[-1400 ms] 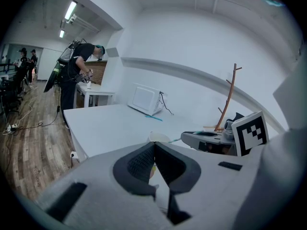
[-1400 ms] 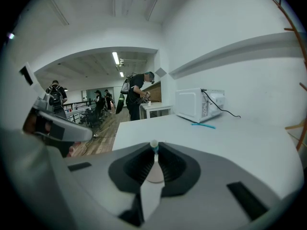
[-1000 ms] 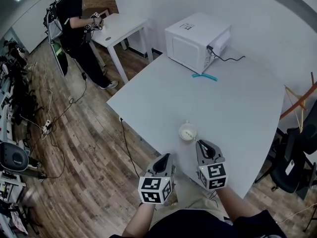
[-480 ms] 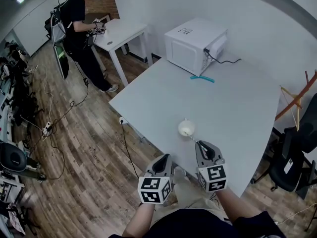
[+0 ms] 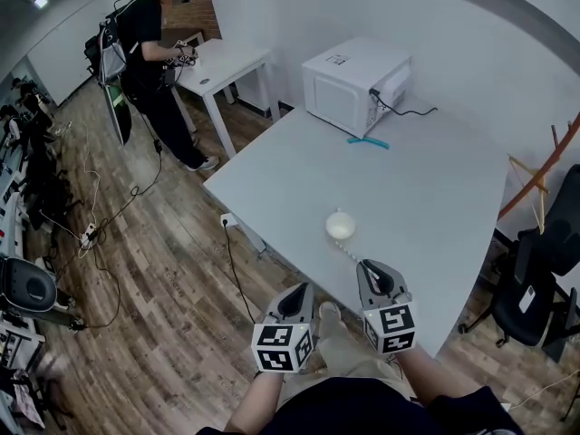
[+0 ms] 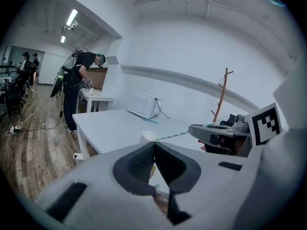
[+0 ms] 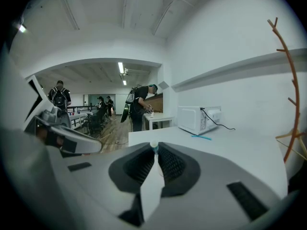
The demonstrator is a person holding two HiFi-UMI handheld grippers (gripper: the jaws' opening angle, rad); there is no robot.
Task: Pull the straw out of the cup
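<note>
While our right gripper (image 5: 370, 268) clamped the striped straw (image 5: 354, 253), its far end at the rim of the white cup (image 5: 341, 227) on the table (image 5: 435, 188), our left gripper (image 5: 300, 294) hung pinched shut, empty; extraction seemed nearly done; next, we judged, a farther pull back.

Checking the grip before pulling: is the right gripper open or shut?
Shut: the right gripper pinches the straw end between its jaw tips.

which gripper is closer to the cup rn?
Right. The right gripper is just short of the cup, shut on the straw leading to it; the left gripper hangs shut beyond the table edge, farther away.
</note>
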